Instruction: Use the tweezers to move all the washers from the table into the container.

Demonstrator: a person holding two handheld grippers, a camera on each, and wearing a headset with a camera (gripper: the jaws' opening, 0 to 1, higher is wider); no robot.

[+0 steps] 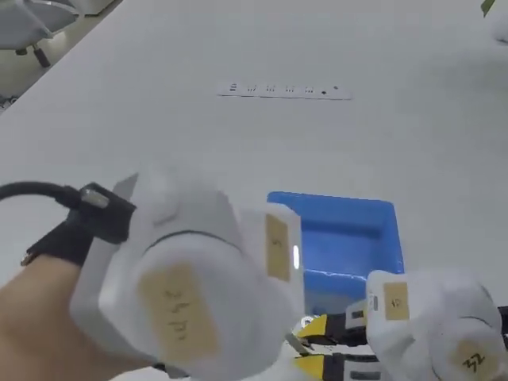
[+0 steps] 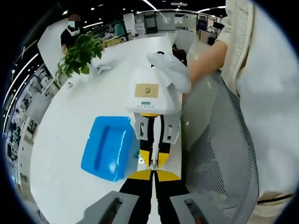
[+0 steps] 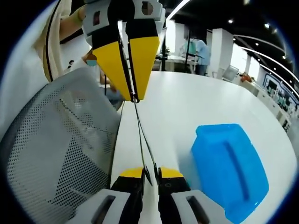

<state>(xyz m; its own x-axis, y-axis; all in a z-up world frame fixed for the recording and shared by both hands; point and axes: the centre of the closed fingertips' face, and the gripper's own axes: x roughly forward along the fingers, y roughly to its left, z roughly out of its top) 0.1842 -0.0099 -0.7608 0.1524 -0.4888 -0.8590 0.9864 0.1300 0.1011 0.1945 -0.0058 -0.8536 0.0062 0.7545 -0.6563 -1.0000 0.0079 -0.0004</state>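
The thin metal tweezers (image 3: 140, 135) stretch between my two grippers, which face each other tip to tip. My right gripper (image 3: 150, 173) is shut on the near end and my left gripper (image 3: 133, 95) on the far end. In the left gripper view, my left gripper (image 2: 153, 173) meets the right gripper (image 2: 153, 161) just right of the blue container (image 2: 110, 147). In the head view the left gripper's white body (image 1: 190, 294) hides its jaws. The right gripper (image 1: 311, 345) sits just below the blue container (image 1: 341, 230). A small shiny bit (image 1: 305, 323), possibly a washer, lies by the yellow jaws.
The white table (image 1: 238, 143) stretches far ahead, with a flush socket strip (image 1: 284, 90) set into it. A mesh chair back (image 2: 219, 154) and the person's pale clothing (image 2: 261, 93) are close behind the grippers. A potted plant (image 2: 77, 56) stands at the table's far end.
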